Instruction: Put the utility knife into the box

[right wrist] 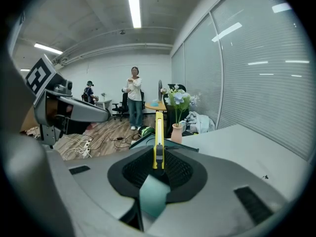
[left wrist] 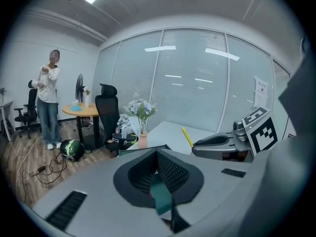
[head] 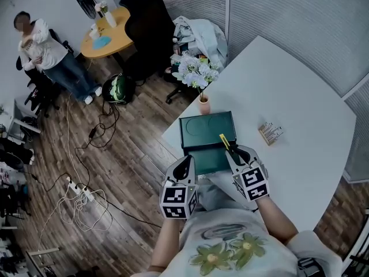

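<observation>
Right gripper (right wrist: 158,157) jaws clamp the slim yellow utility knife (right wrist: 158,132); its black slider reads only in this view. Head view alone places the knife above the dark green box (head: 202,133) on white table (head: 300,120). Left gripper (left wrist: 157,154) jaws pressed together, empty.

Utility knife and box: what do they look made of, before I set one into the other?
Utility knife: plain yellow body with a dark slider, matte; most likely moulded plastic. It is clamped in the right gripper.
Box: dark green, with flat, smooth faces and crisp edges; probably coated card or rigid board, though plastic cannot be ruled out.
</observation>
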Motion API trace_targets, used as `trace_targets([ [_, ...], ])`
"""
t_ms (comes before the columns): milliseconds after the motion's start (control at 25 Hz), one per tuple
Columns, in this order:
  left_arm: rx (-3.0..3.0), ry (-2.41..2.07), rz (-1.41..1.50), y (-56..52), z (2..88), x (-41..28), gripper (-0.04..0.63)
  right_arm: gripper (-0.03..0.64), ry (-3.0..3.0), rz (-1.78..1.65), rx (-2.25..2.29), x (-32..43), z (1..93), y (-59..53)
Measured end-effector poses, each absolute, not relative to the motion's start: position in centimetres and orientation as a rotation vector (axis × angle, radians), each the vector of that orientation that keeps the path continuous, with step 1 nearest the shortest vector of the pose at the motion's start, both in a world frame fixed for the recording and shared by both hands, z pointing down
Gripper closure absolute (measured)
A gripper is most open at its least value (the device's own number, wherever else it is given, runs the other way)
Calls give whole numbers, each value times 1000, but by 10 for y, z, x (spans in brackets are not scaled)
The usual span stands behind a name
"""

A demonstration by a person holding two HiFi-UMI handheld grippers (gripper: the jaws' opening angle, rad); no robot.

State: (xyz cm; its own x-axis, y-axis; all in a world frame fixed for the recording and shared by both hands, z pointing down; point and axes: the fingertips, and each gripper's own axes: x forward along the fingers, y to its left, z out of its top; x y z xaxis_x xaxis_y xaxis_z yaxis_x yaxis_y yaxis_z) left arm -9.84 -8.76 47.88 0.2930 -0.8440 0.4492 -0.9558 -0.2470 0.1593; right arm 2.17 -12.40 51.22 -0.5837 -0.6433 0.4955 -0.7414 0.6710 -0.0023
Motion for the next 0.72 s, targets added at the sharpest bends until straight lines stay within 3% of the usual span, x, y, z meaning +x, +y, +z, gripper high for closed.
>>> trace_targets([
  [720, 2120, -1535, 414, -111, 517, -103, 595, 543, -2351, 337, 933, 14, 560, -133],
])
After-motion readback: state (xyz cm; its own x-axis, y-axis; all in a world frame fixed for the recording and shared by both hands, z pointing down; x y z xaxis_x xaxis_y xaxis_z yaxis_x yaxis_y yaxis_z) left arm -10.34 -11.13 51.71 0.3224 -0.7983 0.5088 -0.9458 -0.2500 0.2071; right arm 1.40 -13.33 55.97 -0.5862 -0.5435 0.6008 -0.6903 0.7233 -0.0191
